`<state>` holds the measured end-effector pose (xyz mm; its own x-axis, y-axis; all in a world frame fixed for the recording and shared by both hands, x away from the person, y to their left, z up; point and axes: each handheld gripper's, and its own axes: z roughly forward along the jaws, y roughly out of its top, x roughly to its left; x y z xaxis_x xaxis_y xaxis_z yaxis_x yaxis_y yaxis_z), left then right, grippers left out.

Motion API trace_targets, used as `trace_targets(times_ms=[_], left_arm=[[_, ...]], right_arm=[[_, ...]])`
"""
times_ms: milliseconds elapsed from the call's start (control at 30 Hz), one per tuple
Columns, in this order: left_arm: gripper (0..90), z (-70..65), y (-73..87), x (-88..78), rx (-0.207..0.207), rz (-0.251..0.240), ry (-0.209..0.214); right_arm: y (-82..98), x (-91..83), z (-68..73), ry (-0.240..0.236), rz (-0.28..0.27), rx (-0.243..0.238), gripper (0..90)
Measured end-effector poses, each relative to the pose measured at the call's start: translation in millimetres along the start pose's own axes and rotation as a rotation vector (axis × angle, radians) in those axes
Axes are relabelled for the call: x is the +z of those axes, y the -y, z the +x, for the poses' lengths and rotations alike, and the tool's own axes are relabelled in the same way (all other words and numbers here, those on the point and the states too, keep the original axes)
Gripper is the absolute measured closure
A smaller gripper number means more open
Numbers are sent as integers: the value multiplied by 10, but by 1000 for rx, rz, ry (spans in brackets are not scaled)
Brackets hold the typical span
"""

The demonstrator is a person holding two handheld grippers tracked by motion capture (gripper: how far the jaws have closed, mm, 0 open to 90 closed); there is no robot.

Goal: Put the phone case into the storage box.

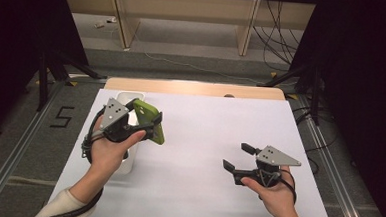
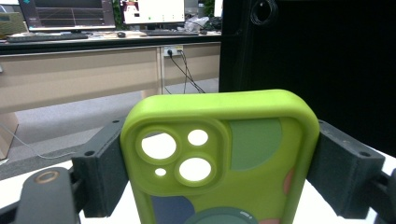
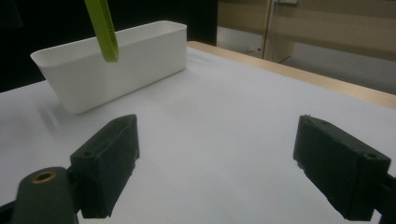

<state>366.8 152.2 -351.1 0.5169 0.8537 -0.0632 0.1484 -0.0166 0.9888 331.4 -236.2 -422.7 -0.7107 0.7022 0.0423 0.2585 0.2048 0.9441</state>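
Note:
A lime-green phone case point(image 1: 153, 130) with camera cut-outs hangs in the air over the left part of the table. My left gripper point(image 1: 145, 114) is shut on it across its width. In the left gripper view the phone case point(image 2: 224, 158) stands upright between the two black pads, and the left gripper point(image 2: 222, 170) presses on both of its side edges. Low over the white sheet at the right, my right gripper point(image 1: 238, 157) is open with nothing between its jaws. The right gripper point(image 3: 224, 168) faces a white bin point(image 3: 116, 60), with the case's thin edge point(image 3: 103, 30) hanging above it.
The white bin point(image 1: 128, 161) is long and sits along the table's left side, partly under my left hand. A white sheet point(image 1: 204, 139) covers the table, with a wooden strip point(image 1: 197, 88) at the far edge. Black stands and cables lie on the floor beyond.

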Motion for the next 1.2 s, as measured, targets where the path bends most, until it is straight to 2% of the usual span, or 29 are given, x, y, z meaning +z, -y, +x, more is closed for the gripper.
trace_targets(times_ms=[700,733,800,900,1000,1033,1200], left_arm=[[159,180,-13,-115,1,-8,-48],[159,210,-21,-116,32,-20,-58],[159,236,-21,-127,42,-21,-65],[159,255,-17,-136,35,-18,-70],[159,282,-21,-140,48,-23,-76],[159,238,-4,-153,-22,-1,-68],[159,277,-10,-164,-17,-6,-85]], right_arm=[[87,-196,-56,30,-16,-1,156],[89,-203,-54,30,-12,0,156],[100,-216,-51,32,-12,-1,156],[112,-234,-50,32,-10,0,156],[122,-250,-52,34,-10,-1,156],[125,-254,-53,34,-12,-2,156],[137,-286,-61,42,-15,-4,156]])
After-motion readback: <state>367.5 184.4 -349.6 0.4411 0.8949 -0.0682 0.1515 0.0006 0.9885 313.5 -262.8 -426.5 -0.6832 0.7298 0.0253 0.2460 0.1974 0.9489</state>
